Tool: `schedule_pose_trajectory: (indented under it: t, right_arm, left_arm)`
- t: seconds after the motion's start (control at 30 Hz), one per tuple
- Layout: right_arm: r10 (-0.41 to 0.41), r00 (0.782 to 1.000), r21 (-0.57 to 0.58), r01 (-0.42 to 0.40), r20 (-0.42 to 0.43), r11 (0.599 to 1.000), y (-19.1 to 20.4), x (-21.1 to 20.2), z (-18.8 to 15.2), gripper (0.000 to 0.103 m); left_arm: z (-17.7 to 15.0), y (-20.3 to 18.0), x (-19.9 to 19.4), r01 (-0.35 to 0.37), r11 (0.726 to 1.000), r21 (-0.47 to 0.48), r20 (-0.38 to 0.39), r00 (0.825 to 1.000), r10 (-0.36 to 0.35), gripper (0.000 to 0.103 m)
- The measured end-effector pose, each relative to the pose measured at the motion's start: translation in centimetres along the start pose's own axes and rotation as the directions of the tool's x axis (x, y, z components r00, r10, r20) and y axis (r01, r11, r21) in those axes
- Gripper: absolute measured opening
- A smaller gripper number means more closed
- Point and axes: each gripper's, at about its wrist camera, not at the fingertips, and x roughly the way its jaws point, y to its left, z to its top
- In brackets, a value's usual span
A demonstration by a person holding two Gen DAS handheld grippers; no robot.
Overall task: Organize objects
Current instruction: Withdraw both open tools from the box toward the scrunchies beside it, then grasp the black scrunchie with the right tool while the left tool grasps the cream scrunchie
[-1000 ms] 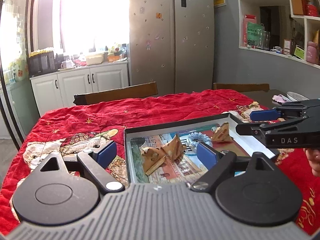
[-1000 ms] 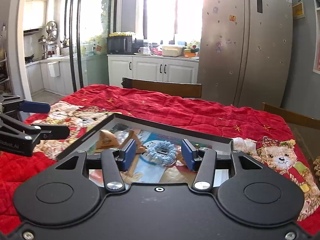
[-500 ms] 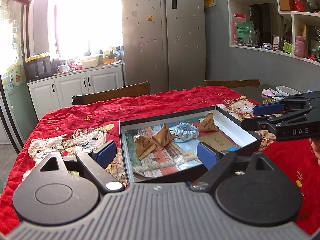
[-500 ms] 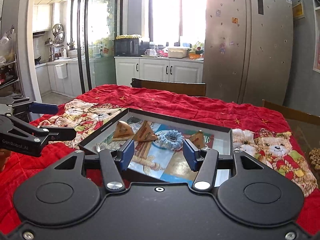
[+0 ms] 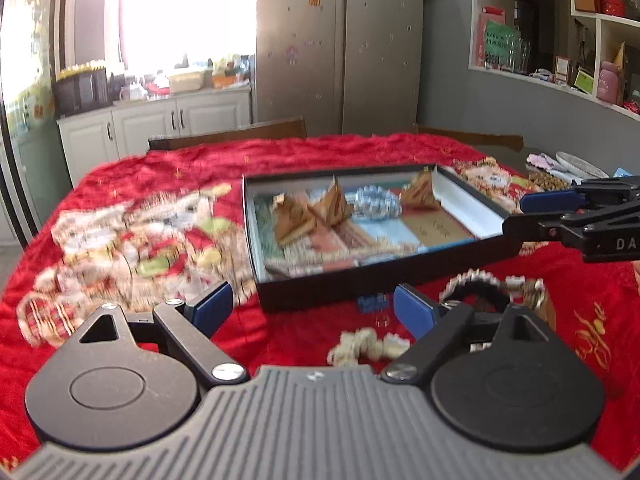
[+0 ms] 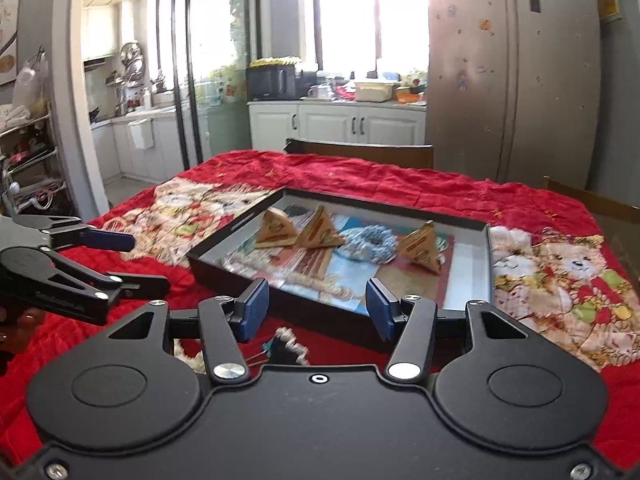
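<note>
Two hand-held grippers over a red blanket (image 5: 304, 160). Left gripper (image 5: 312, 308), low centre of its own view, spread wide and empty. Right gripper (image 6: 316, 308), low centre of its view, about half open, nothing clamped.

Black tray (image 6: 332, 312) mid-frame, already holding three tan paper pyramids (image 6: 320, 232) and a blue-and-white scrunchie (image 6: 370, 242), probably sorted there. Loose cream hair tie (image 5: 364, 346) and dark frilled scrunchie (image 5: 474, 292) lying on the cloth just in front of the tray, lower centre right of the left view, likely awaiting pickup.

Left view smeared by motion. Dark scrunchie partly hidden behind the gripper body. Something small and clear beside the cream tie, too blurred to identify.
</note>
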Motion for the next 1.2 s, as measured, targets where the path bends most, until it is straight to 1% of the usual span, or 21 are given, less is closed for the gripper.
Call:
schedule_pose_trajectory:
  t: [0.13, 0.37, 0.6, 0.73, 0.87, 1.0, 1.07, 1.2]
  right_arm:
    - [0.024, 0.999, -0.017, -0.024, -0.024, 1.000, 0.6, 0.8, -0.8, 0.050]
    - [0.024, 0.998, -0.089, -0.028, -0.050, 0.996, 2.1, 2.0, -1.9, 0.049]
    - [0.018, 0.996, -0.150, -0.031, -0.091, 0.988, 3.1, 3.2, -2.9, 0.041]
    - [0.011, 0.994, -0.161, -0.028, -0.107, 0.987, 3.1, 3.9, -3.3, 0.039]
    - [0.007, 0.993, -0.157, -0.025, -0.120, 0.987, 2.9, 4.2, -3.5, 0.032]
    - [0.001, 0.991, -0.159, -0.023, -0.133, 0.987, 2.8, 4.4, -3.9, 0.028]
    - [0.000, 0.991, -0.161, -0.022, -0.137, 0.987, 2.8, 4.5, -4.1, 0.024]
    - [0.002, 0.990, -0.161, -0.025, -0.141, 0.987, 2.7, 4.7, -4.2, 0.020]
  left_arm:
    - [-1.3, -0.2, 1.0, 0.014, 1.000, 0.005, -0.036, 0.999, -0.014, 0.093]
    - [-2.1, -0.5, 1.8, 0.040, 0.999, 0.007, -0.050, 0.998, -0.039, 0.092]
    - [-2.8, -0.6, 2.9, 0.068, 0.998, -0.002, -0.076, 0.995, -0.068, 0.091]
    - [-3.3, -0.8, 3.4, 0.078, 0.997, 0.001, -0.094, 0.993, -0.078, 0.086]
    - [-3.6, -0.9, 3.7, 0.095, 0.995, -0.005, -0.098, 0.991, -0.095, 0.081]
    - [-3.7, -0.9, 3.9, 0.107, 0.994, -0.013, -0.100, 0.989, -0.108, 0.077]
    - [-3.8, -0.9, 3.9, 0.113, 0.993, -0.016, -0.103, 0.988, -0.114, 0.069]
    - [-3.8, -0.8, 3.9, 0.128, 0.991, -0.027, -0.112, 0.985, -0.130, 0.056]
